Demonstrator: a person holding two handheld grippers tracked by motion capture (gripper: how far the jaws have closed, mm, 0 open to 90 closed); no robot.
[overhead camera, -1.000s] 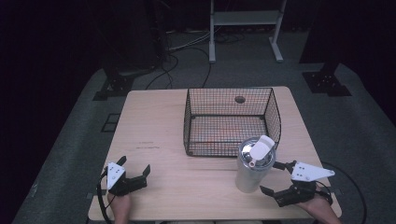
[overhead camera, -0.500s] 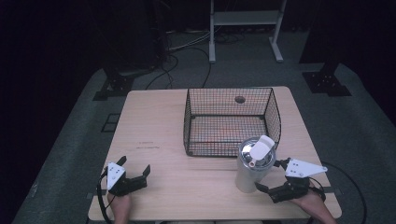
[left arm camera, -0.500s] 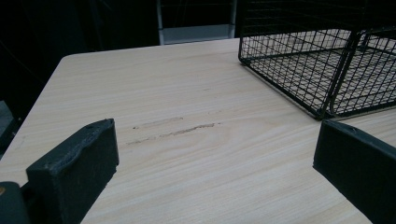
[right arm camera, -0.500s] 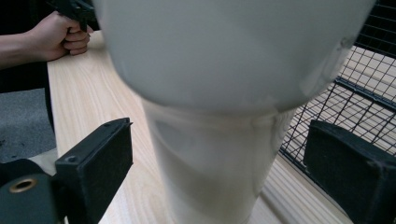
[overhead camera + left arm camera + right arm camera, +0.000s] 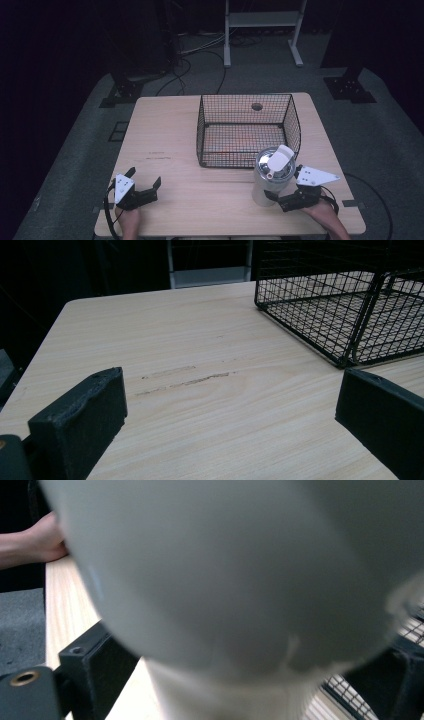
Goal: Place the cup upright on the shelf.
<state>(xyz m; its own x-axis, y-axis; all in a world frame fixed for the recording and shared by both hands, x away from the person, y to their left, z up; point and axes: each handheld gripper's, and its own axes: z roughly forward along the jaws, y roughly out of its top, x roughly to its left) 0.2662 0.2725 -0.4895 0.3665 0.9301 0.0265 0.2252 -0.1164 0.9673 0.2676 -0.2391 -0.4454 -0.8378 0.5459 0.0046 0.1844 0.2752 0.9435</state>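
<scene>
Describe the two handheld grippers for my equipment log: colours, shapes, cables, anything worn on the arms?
Both grippers are black with two blocky, rectangular fingers. The left gripper carries a small white plate on top and trails a black cable looped below it. The right gripper has a larger pale three-cornered plate with dark dots and a black cable running off to the side. The forearms show bare, with no sleeves visible.

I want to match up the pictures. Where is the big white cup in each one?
High view: the white cup stands on the table at lower right, just in front of the wire basket, with the right gripper at its base.
Left gripper view: the cup is not in it.
Right gripper view: the cup looms blurred and very close, between the black fingers.
Shared landmark: the wire basket, seen in all three views.
</scene>
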